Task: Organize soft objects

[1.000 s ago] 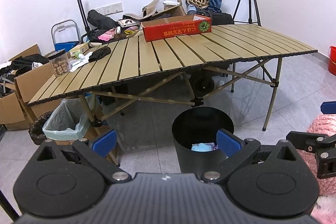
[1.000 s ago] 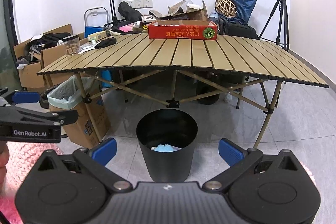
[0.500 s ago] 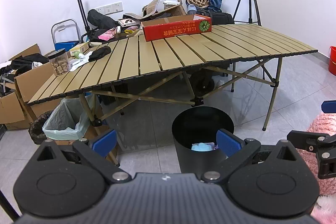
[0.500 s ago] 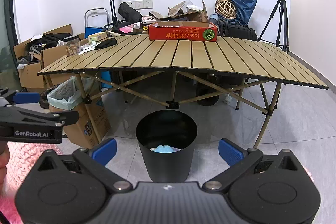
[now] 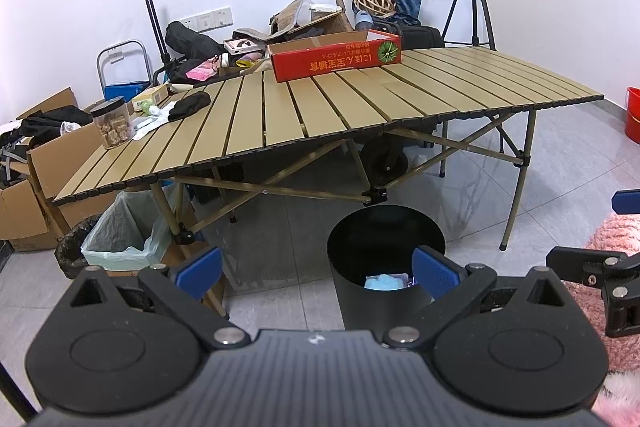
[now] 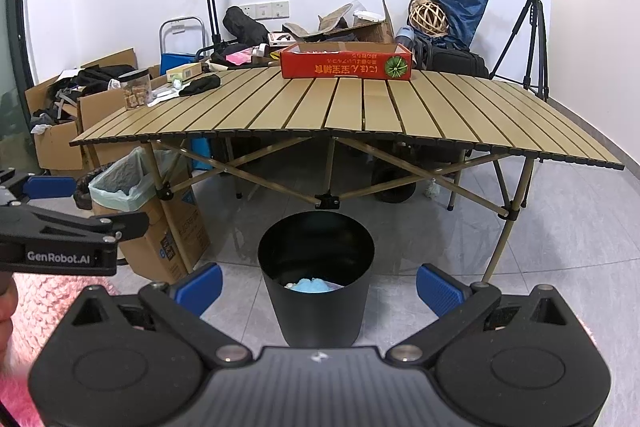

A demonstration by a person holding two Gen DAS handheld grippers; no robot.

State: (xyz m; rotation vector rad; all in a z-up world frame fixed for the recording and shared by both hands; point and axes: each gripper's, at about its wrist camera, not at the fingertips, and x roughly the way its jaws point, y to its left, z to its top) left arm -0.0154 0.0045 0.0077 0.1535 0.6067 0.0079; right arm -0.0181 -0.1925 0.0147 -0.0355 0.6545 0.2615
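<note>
A black bin (image 5: pixel 386 259) (image 6: pixel 317 275) stands on the floor in front of the folding table, with a light blue soft item (image 5: pixel 383 282) (image 6: pixel 312 285) inside. My left gripper (image 5: pixel 316 273) is open and empty, just left of the bin. Also open and empty, my right gripper (image 6: pixel 318 286) frames the bin between its blue pads. Pink fluffy fabric (image 5: pixel 616 247) (image 6: pixel 44 303) lies low under both grippers. Each gripper shows at the edge of the other's view.
The slatted table (image 6: pixel 360 107) carries a red box (image 6: pixel 346 65), a jar (image 6: pixel 136 89) and a black cloth (image 6: pixel 200 85). A lined bin (image 6: pixel 120 187), cardboard boxes (image 6: pixel 172 227), a tripod (image 6: pixel 532 27) and clutter line the back wall. A red bucket (image 5: pixel 632 113) stands far right.
</note>
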